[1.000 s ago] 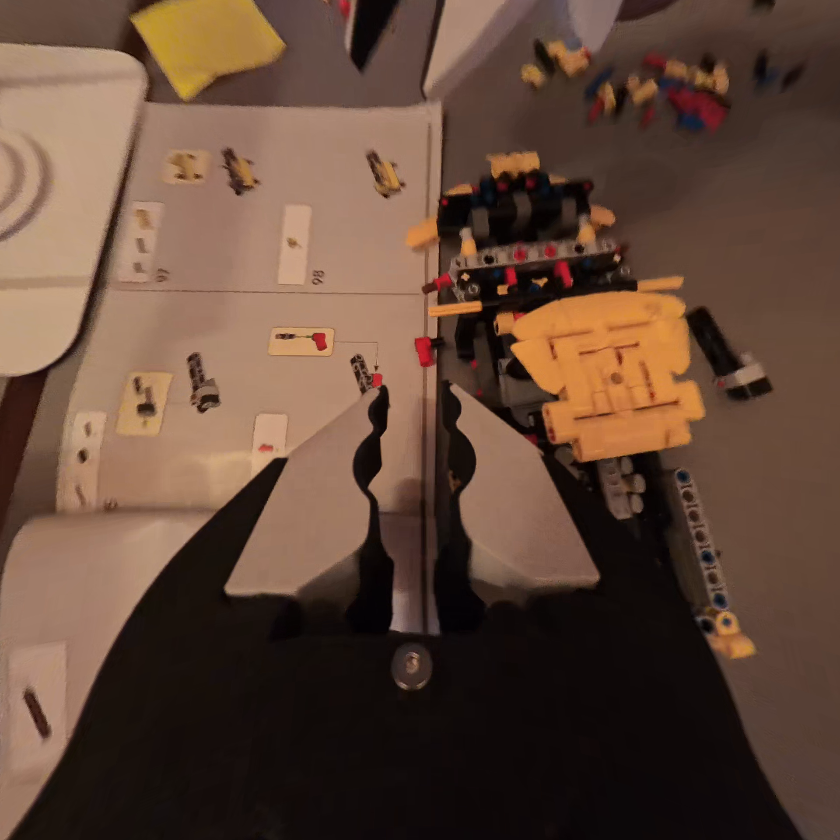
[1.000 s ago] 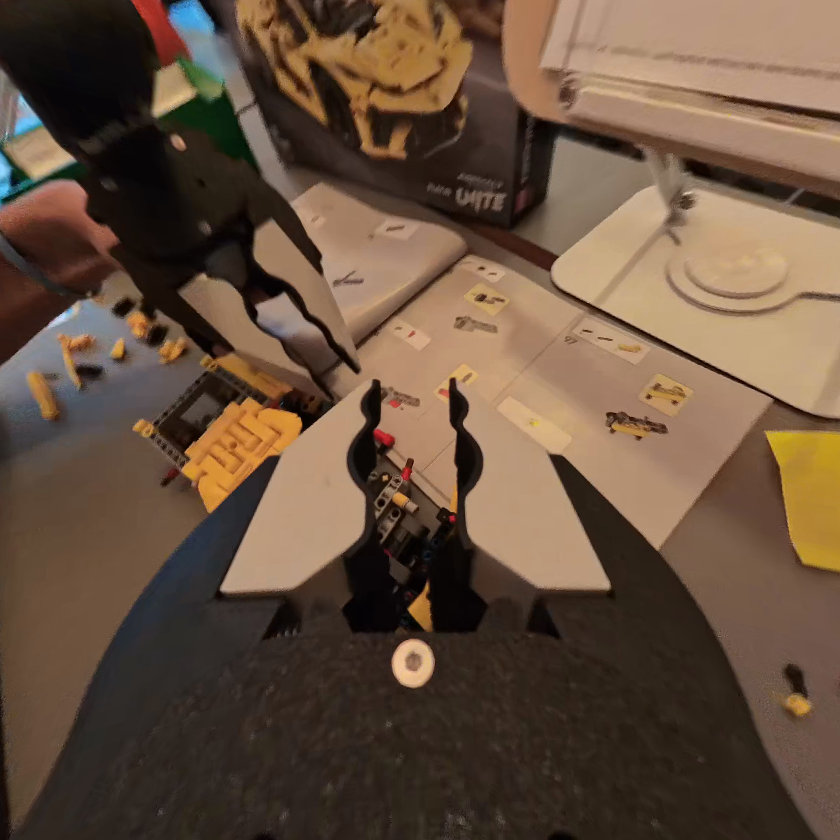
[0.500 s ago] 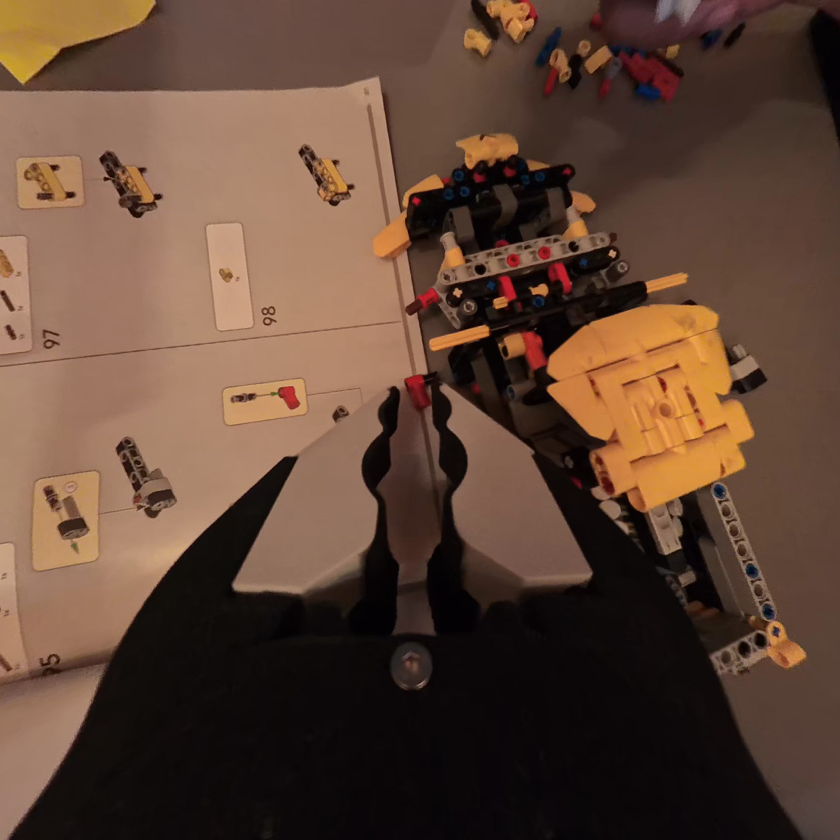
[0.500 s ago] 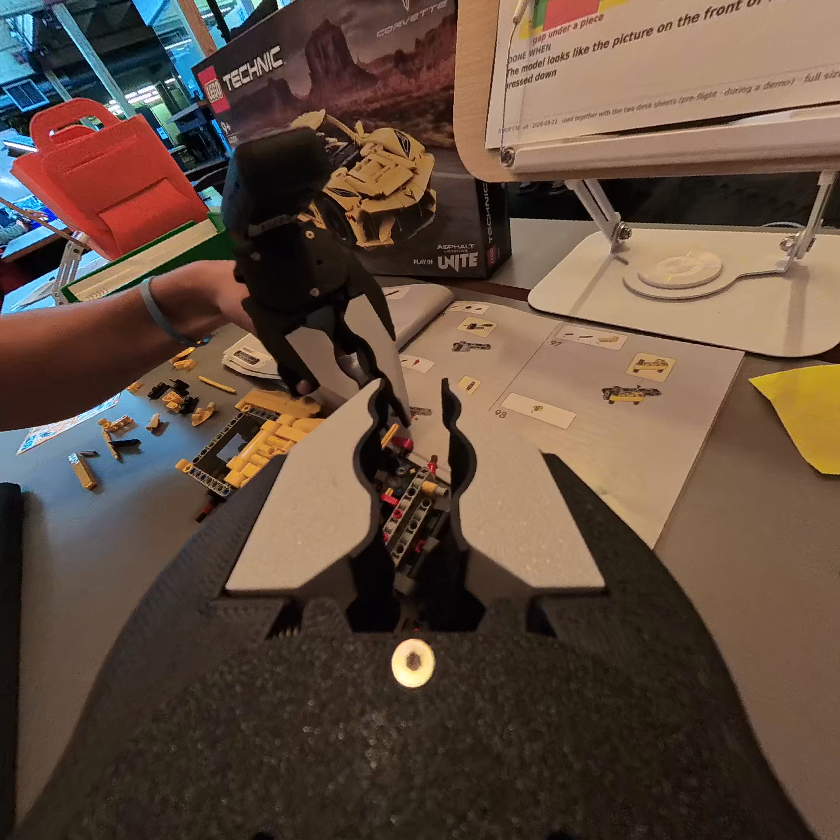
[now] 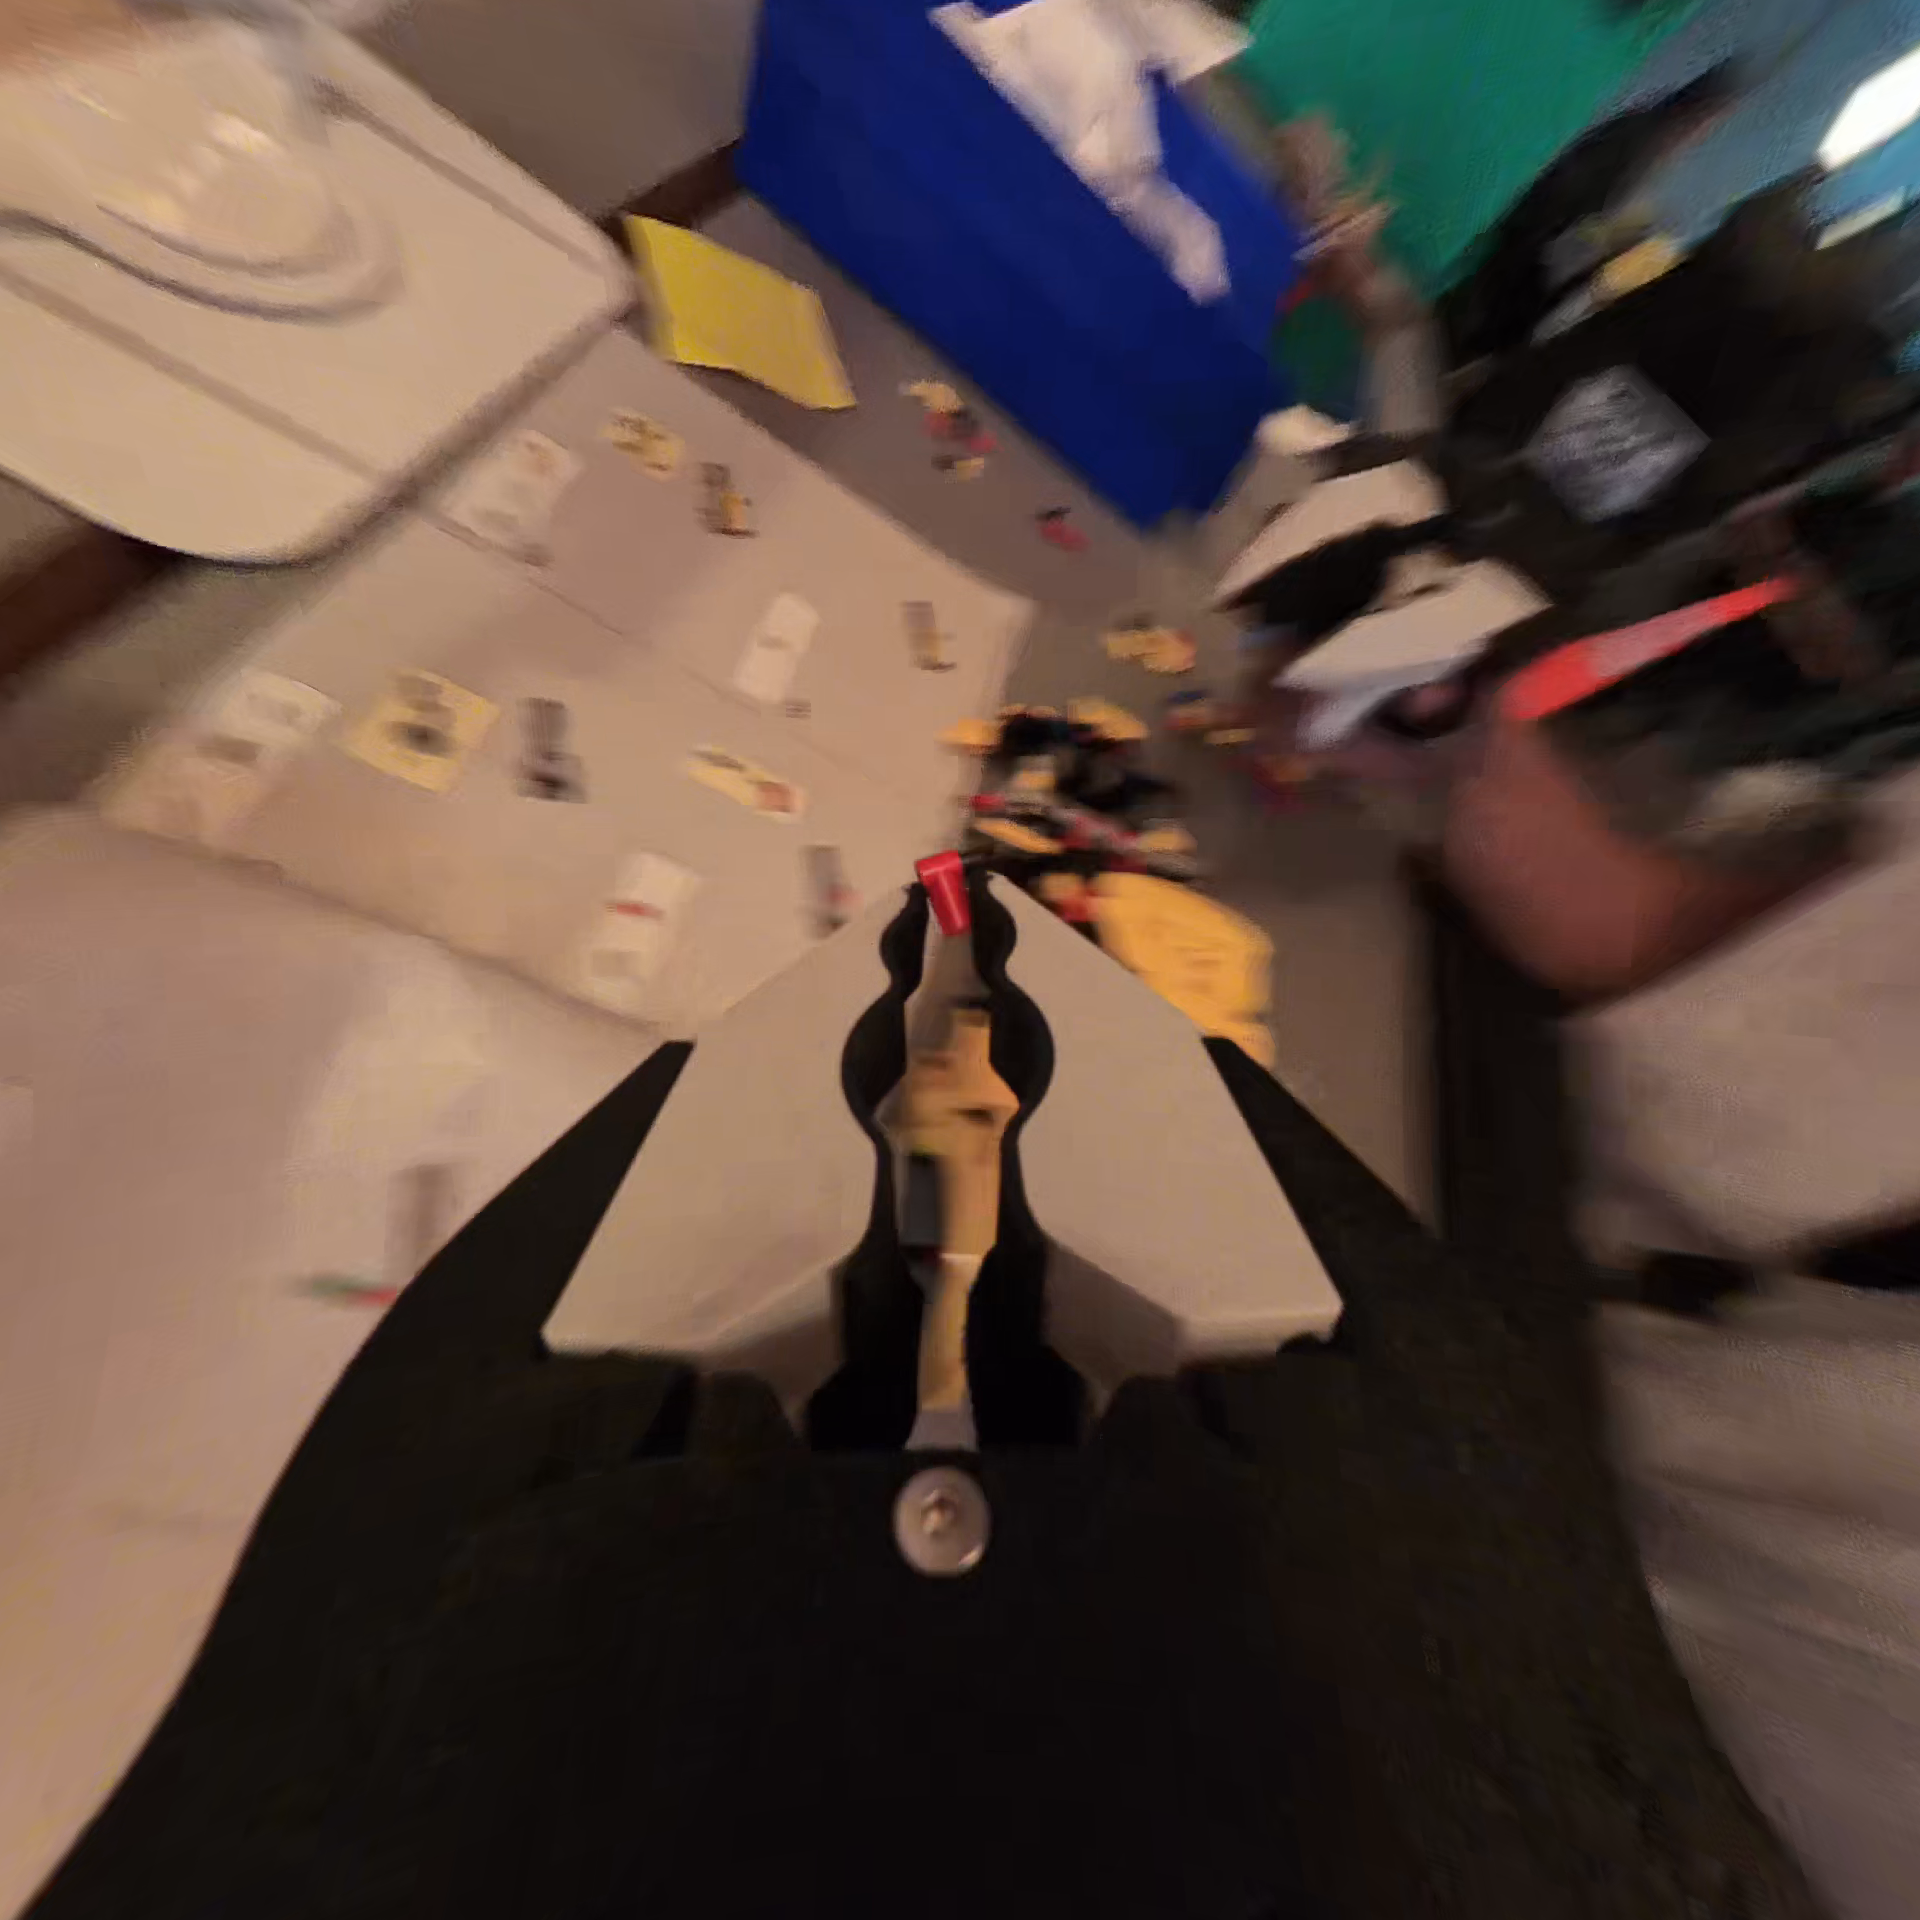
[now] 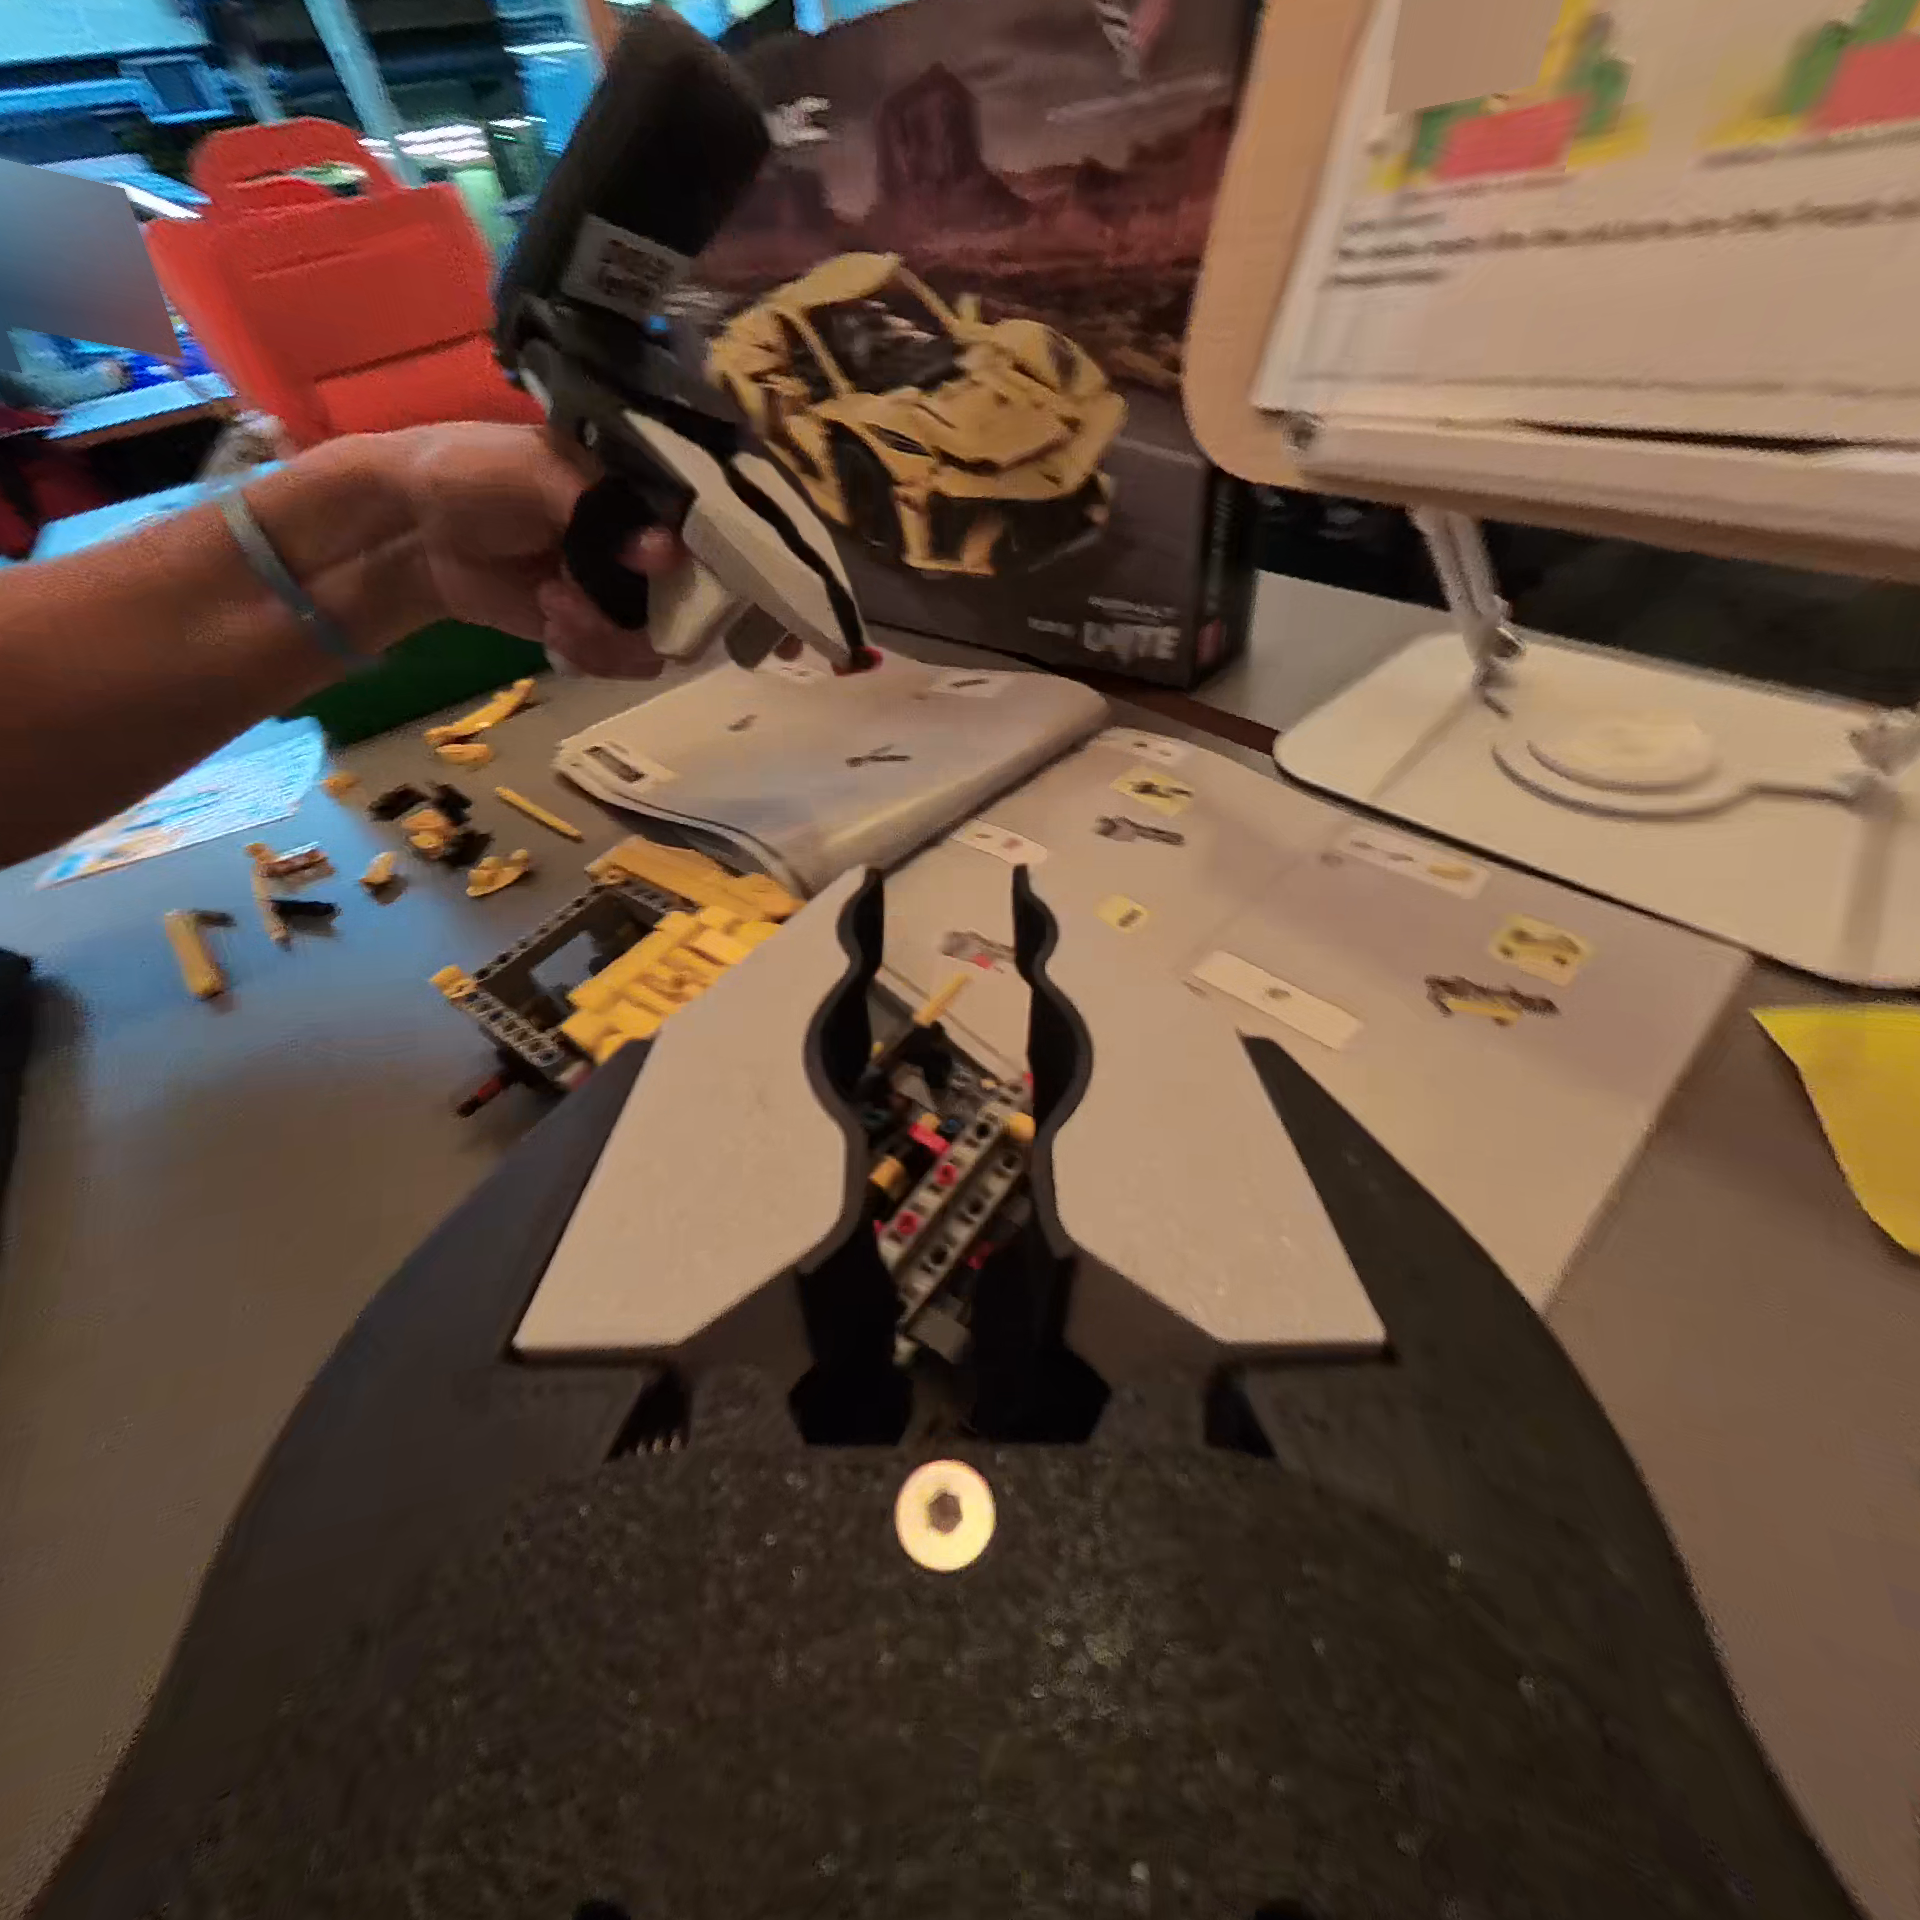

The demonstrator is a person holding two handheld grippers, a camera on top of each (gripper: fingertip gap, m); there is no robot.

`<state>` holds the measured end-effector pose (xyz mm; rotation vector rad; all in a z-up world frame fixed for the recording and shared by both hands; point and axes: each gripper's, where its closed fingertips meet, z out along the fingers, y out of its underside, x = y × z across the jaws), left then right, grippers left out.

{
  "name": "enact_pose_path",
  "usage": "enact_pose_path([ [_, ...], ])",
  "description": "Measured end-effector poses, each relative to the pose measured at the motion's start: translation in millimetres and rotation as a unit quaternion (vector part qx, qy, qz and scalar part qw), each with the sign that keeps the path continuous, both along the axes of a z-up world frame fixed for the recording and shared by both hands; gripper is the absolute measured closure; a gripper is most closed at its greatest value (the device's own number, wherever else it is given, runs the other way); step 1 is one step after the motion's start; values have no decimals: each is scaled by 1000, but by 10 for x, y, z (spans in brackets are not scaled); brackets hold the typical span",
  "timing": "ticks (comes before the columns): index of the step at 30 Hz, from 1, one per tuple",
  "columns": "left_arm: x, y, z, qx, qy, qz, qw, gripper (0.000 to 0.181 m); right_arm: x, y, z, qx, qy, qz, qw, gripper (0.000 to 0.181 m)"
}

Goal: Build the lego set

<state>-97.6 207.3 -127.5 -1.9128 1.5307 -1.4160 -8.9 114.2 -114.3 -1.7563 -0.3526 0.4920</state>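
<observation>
Left tongs: my left tongs [image 5: 948,894] are clenched on a small red lego pin [image 5: 943,902], nipped at the very tips and held up off the tabletop [image 6: 260,1195]; the right wrist view shows them [image 6: 857,657] aloft in my hand [image 6: 436,540], tips pointing down above the folded-back pages of the booklet.

Right tongs: my right tongs [image 6: 948,902] hang released, jaws apart with nothing between them, directly above the model.

Lego model: the half-built yellow-and-black car [image 6: 623,956] lies on the grey tabletop just beside the near edge of the open instruction booklet [image 6: 1299,935]; its grey studded beam with red and yellow pins [image 6: 951,1174] shows through the gap of my right tongs. In the left wrist view the model [image 5: 1132,873] sits just past the red pin, though that picture is badly smeared and its details seem lost.

Loose parts: yellow and black pieces [image 6: 436,831] lie scattered on the tabletop left of the model.

Backdrop: the set's box [image 6: 987,416] with a yellow car pictured on it stands behind the booklet; a white stand [image 6: 1610,790] holding a board with sheets sits to the right; a yellow paper [image 6: 1860,1101] lies at the right edge; an orange carrier [image 6: 332,281] stands far left.
</observation>
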Motion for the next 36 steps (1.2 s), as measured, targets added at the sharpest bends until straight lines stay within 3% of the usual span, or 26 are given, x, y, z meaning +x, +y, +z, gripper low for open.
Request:
enact_pose_path([
  [2, -84, -377, 234, -128, -40, -25, 991, 174, -218, -74, 58, 19, 0, 59, 998, 157],
  [5, -146, -911, 502, -308, -68, -69, 946, 174, -602, -292, 144, 27, 26, 173, 984, 154],
  [9, -171, -1367, 601, -391, -61, -104, 912, 174, -905, -481, 352, 59, 68, 246, 965, 154],
  [15, -249, -1785, 616, -390, -29, -135, 911, 174, -1230, -803, 474, 108, -28, 301, 947, 157],
  [18, -315, -1948, 671, -384, -23, -153, 910, 174, -1290, -931, 437, 106, -72, 315, 940, 170],
  [25, -396, -2217, 756, -396, -27, -171, 902, 174, -1383, -1184, 527, 128, -71, 331, 932, 174],
  [31, -396, -2366, 784, -438, -52, -180, 879, 174, -1377, -1344, 549, 119, -40, 347, 930, 175],
  [34, -333, -2314, 635, -357, -79, -150, 919, 168, -1172, -1346, 442, 46, -1, 343, 938, 175],
  [36, -303, -2212, 246, -201, -54, -96, 973, 152, -879, -1224, 177, -1, -25, 272, 962, 175],
])
